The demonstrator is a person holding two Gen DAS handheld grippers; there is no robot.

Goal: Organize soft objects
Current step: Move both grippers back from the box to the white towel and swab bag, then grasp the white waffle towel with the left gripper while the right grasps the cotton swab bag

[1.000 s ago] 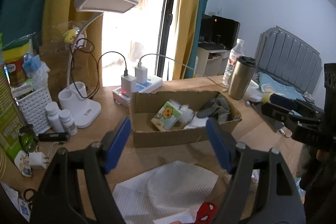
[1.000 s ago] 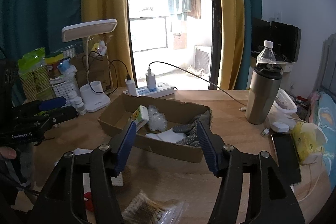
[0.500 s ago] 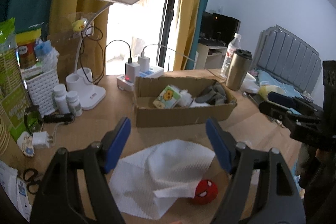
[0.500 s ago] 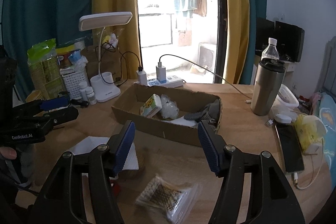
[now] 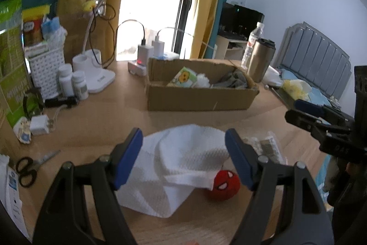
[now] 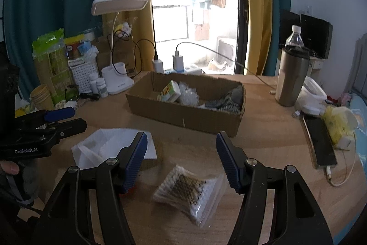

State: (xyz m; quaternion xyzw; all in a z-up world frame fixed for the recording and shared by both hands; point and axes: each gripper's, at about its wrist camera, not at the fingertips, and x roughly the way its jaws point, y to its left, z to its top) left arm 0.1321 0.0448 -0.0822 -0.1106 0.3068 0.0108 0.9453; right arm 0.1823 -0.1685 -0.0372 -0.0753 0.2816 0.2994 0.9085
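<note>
Soft objects are split between two places: some already sit in the cardboard box [image 5: 199,93] toward the back of the wooden table [image 6: 263,130], namely a small yellow-and-green packet [image 6: 170,91], a crinkled clear bag and a grey knitted piece [image 6: 229,100], while the rest lie loose on the near side. The loose ones are a white paper towel [image 5: 183,162], crumpled and folded over itself, a red plush ball with a spider face [image 5: 226,183] tucked against the towel's edge, and a clear bag of cotton swabs [image 6: 188,192] just beside the towel. The box looks like the collection point, which would explain why the pile in front is what remains.

The left gripper [image 5: 183,150] hangs over the towel with its blue pads spread wide and nothing between them, framing the towel and ball as if lining up a pick. The right gripper [image 6: 181,157] is likewise parted and empty, poised above the swab bag. Each seems assigned the item nearest it. Lamp [image 6: 119,2], bottles, tumbler [image 6: 291,77] and phone [image 6: 320,141] stand off to the sides, apart from the work
</note>
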